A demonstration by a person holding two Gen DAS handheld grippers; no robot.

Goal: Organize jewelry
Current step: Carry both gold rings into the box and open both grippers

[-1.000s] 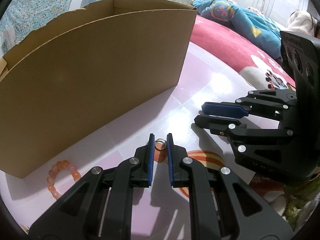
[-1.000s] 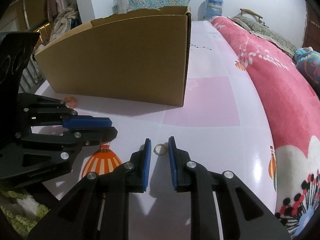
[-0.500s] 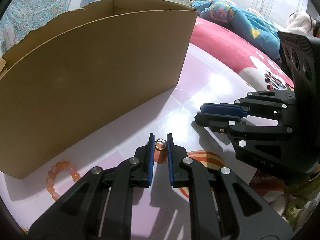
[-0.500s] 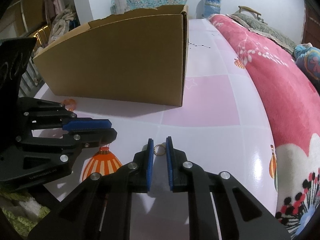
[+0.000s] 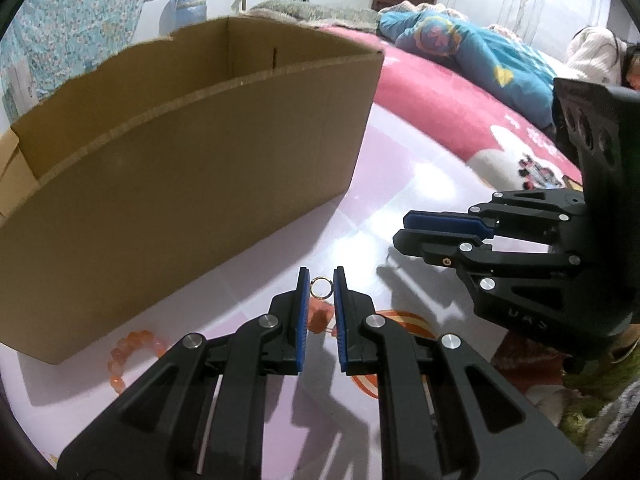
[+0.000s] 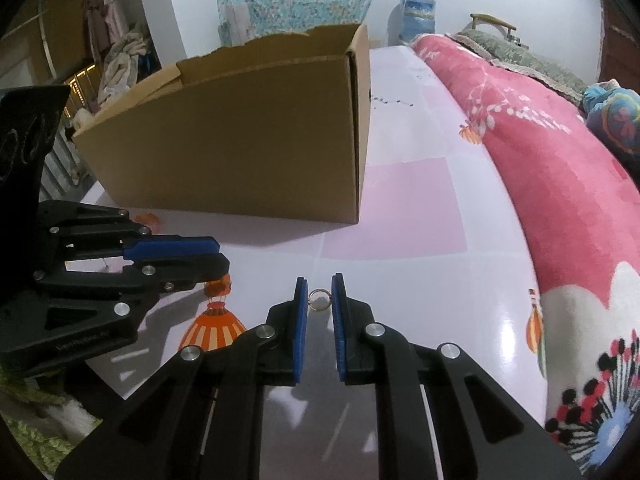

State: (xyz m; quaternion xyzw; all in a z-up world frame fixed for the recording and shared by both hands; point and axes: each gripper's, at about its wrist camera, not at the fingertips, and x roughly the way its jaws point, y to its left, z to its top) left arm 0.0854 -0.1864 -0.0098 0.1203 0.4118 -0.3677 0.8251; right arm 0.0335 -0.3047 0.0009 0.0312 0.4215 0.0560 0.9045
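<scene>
Now left gripper (image 5: 321, 280) angled down, pinching gold ring (image 5: 321, 287); right gripper (image 6: 320, 289) likewise, clamping silver ring (image 6: 319, 300).

Two small rings (image 5: 321, 287) (image 6: 319, 300), each gripper-pinched

Left gripper (image 5: 321, 280) and right gripper (image 6: 319, 289) both angled downward, side by side (jaws nearly closed, right's just narrowed).

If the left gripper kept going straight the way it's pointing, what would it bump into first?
Probably the pink table top, since the left gripper, pinching a small gold ring, tilts downward. The cardboard box stands just beyond to the left; depth is hard to judge.
</scene>
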